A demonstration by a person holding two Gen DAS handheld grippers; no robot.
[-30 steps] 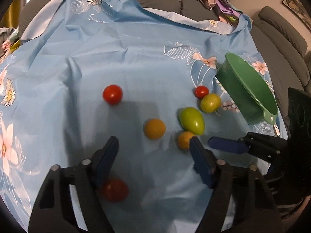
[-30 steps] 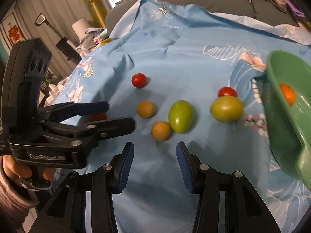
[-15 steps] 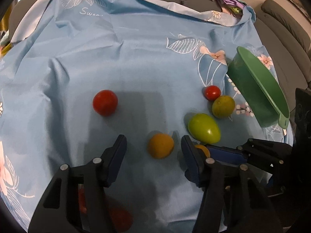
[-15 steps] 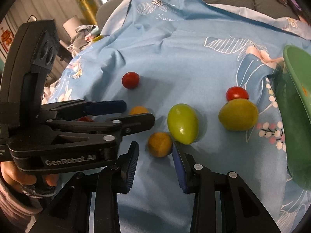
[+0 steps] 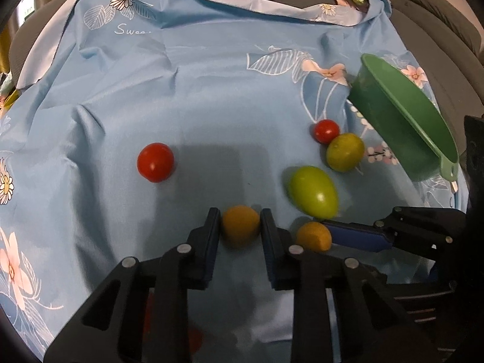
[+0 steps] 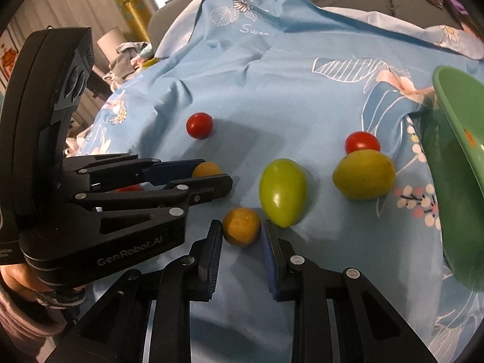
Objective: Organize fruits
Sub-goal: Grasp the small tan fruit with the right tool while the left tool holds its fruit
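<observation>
Fruits lie scattered on the blue floral cloth (image 5: 211, 96), with a green bowl (image 5: 402, 112) tilted at the cloth's right edge.

1. Left gripper (image 5: 239, 227): I read its jaws as having just been closing; they now clamp the left orange fruit (image 5: 240, 225), both pads touching its sides. The fruit rests on the cloth.
2. Right gripper (image 6: 241, 230): I read its jaws as having just been closing as well; they now grasp the right orange fruit (image 6: 242, 226), which also sits on the cloth. In the left wrist view this fruit (image 5: 313, 236) shows against one blue pad of the right gripper.
3. Free fruits: a green oval fruit (image 6: 282, 192) lies just beside the right orange fruit. A yellow-green round fruit (image 6: 364, 174) lies near the bowl, touching a small red tomato (image 6: 361, 142) behind it. A second red tomato (image 5: 155, 161) sits well apart, to the left.
4. Bowl contents: I see one small orange item (image 6: 469, 137) inside; its kind I cannot tell.
5. Another red fruit (image 6: 130, 188) is partly hidden behind the left gripper's fingers.
</observation>
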